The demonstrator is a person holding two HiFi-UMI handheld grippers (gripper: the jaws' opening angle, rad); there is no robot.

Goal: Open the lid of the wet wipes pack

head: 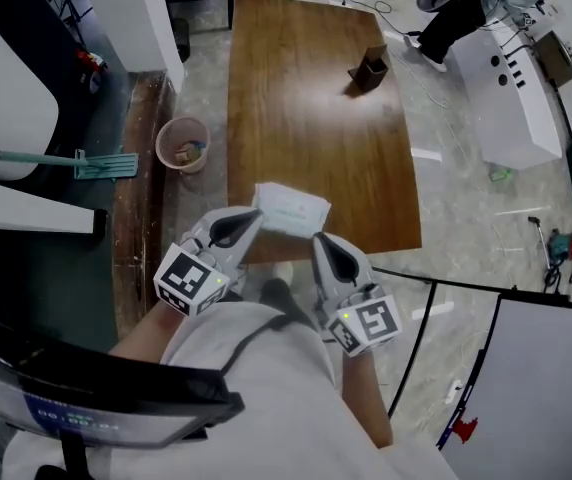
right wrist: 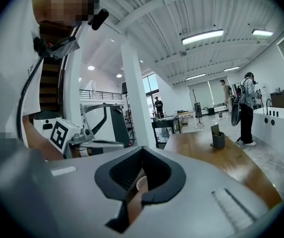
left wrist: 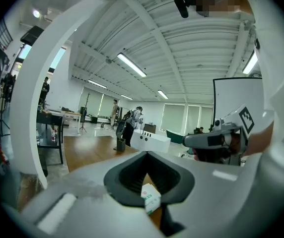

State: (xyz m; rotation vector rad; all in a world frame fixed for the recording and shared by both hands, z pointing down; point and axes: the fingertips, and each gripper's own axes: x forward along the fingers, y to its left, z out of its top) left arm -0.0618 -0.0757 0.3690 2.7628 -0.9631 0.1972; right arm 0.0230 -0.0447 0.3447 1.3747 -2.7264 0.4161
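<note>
A long wooden table [head: 316,118] fills the middle of the head view, on a pale floor. To its right stands a white cabinet [head: 511,88]. On the floor to its left lie a mop [head: 86,164] and a round bucket [head: 182,144], the bucket just beside the table's edge.

The left gripper [head: 254,216] and the right gripper [head: 319,240] are held out roughly level over the table's near end. Each has its jaws closed together with nothing clamped between them.

The wet wipes pack [head: 291,209] lies flat at the table's near edge, between the two tips. The left tip is at its left side and the right tip at its near right corner; whether either touches it cannot be told. The left gripper view shows a corner of the pack below the closed jaws.

A small dark holder [head: 369,68] stands at the far end, well apart.
</note>
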